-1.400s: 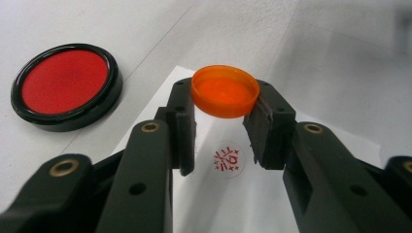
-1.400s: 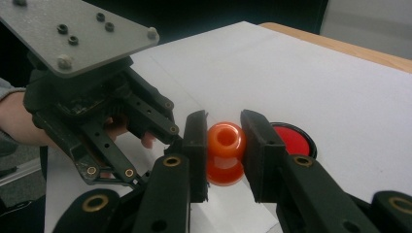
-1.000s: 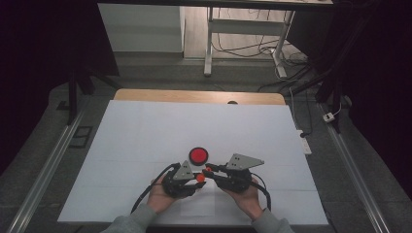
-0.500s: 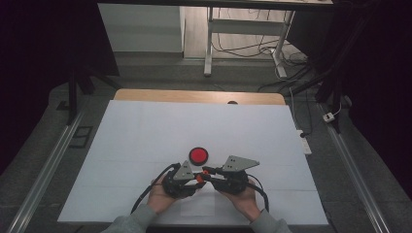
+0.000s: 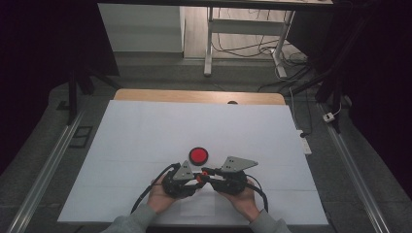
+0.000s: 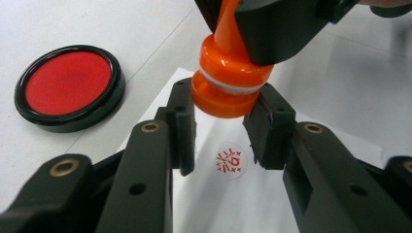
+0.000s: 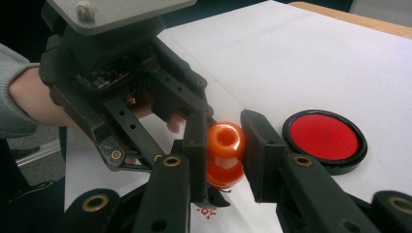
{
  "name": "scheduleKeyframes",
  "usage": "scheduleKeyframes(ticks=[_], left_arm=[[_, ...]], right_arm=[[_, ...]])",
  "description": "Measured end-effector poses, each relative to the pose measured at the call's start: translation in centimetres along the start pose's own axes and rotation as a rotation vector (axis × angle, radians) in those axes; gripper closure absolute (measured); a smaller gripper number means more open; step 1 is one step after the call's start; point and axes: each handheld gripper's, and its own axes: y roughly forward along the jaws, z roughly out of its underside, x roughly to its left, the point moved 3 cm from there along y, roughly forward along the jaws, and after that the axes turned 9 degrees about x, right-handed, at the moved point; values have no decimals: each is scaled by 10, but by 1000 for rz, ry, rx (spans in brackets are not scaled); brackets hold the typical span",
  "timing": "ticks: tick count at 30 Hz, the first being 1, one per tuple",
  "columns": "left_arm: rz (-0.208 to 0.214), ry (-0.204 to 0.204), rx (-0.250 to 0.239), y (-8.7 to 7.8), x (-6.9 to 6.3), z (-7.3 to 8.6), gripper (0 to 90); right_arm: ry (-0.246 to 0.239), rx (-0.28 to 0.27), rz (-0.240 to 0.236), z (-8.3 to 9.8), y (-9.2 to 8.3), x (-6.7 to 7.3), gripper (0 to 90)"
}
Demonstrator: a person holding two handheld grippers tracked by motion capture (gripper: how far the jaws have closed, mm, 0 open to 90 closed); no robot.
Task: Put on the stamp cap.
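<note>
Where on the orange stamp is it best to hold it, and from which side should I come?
Hold the orange stamp by its rounded handle, coming level from the side, as the right gripper does. The knob and narrower neck probably keep the fingers from slipping, and the face is left free, pointing down over the red print. The left gripper clamps the wide base.

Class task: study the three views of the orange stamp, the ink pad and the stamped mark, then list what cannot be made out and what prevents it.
- Stamp face: left gripper view, turned down towards the paper.
- Red mark: left gripper view, too small and blurred to read; right gripper view, partly behind the jaws.
- Stamp handle top: left gripper view, covered by the right gripper.
- Ink pad: high view, too small for surface detail.
</note>
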Motion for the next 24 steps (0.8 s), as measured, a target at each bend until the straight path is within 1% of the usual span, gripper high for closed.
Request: scheduleKeyframes(ticks=[4, 8, 9, 14, 24], left_arm=[[2, -4, -9, 0, -1, 0, 647], [-1, 6, -18, -1, -2, -1, 646], [-2, 12, -13, -2, -2, -1, 646], [-1, 8, -14, -1, -2, -1, 646], [-27, 26, -13, -3, -4, -2, 649]], right_arm=[[-1, 3, -3, 0, 1, 0, 726], [-2, 7, -5, 1, 1, 0, 726], [-3, 8, -6, 1, 2, 1, 726], [-3, 8, -7, 1, 2, 0, 726], [-2, -4, -12, 1, 2, 1, 729]])
